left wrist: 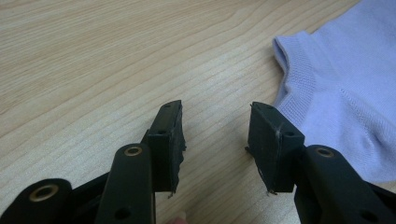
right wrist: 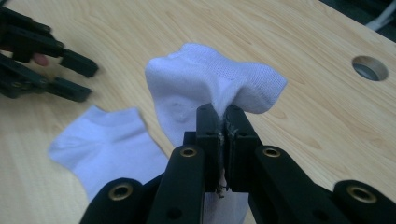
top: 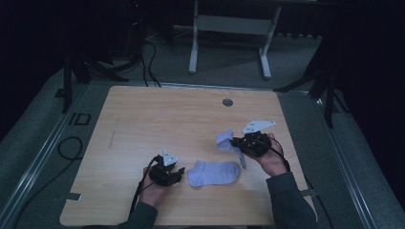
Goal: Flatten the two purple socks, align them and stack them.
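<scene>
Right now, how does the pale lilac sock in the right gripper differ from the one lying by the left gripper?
The lifted pale lilac sock is pinched in the shut right gripper, bunched and raised off the wooden table. The flat pale lilac sock lies spread on the table, ungripped, beside the open left gripper, whose jaws hold nothing. Both look the same colour and ankle-short cut.

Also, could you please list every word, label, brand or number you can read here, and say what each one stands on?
"ID": large dark letters on the grey floor, left of the light wooden table.
No readable text on the pale lilac ankle socks, one lying flat and one lifted, on the table, or on either hand-held gripper.
</scene>
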`<state>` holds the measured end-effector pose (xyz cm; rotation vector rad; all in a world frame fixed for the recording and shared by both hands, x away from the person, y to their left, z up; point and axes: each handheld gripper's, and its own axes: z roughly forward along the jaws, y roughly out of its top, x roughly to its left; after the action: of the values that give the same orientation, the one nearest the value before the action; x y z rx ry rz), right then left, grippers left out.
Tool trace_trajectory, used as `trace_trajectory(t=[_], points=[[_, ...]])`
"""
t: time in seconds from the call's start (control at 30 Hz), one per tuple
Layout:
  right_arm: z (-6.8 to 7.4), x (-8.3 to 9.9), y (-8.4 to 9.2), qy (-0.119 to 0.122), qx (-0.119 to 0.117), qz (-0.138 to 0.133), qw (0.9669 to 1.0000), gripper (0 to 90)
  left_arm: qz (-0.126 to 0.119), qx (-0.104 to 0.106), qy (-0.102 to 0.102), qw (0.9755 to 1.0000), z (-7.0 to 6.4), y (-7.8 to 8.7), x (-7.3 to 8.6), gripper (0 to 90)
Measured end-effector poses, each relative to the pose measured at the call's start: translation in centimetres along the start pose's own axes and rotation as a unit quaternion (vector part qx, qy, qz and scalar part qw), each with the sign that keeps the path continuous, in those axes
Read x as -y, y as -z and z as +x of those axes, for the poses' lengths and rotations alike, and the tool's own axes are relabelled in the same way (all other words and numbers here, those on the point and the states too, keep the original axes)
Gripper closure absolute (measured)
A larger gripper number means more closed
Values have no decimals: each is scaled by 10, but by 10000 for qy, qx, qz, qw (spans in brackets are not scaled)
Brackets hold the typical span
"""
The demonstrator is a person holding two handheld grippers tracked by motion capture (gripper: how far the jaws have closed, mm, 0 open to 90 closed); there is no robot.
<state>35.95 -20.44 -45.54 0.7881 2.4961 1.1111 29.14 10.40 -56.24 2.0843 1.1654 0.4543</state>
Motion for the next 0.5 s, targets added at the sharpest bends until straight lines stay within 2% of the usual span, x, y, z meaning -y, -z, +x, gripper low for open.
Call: trace_trajectory(t=[0.13, 0.3, 0.5], points=[[8, 0, 1, 6, -65, -114, 9999, 861, -11, 30, 5, 10000, 0, 0, 0, 555], [16, 1, -4, 32, -136, -108, 9998, 861, 3, 57, -15, 10000, -1, 0, 0, 556], [27, -4, 0, 180, -136, -216, 9995, 861, 1, 85, 20, 10000, 0, 0, 0, 564]])
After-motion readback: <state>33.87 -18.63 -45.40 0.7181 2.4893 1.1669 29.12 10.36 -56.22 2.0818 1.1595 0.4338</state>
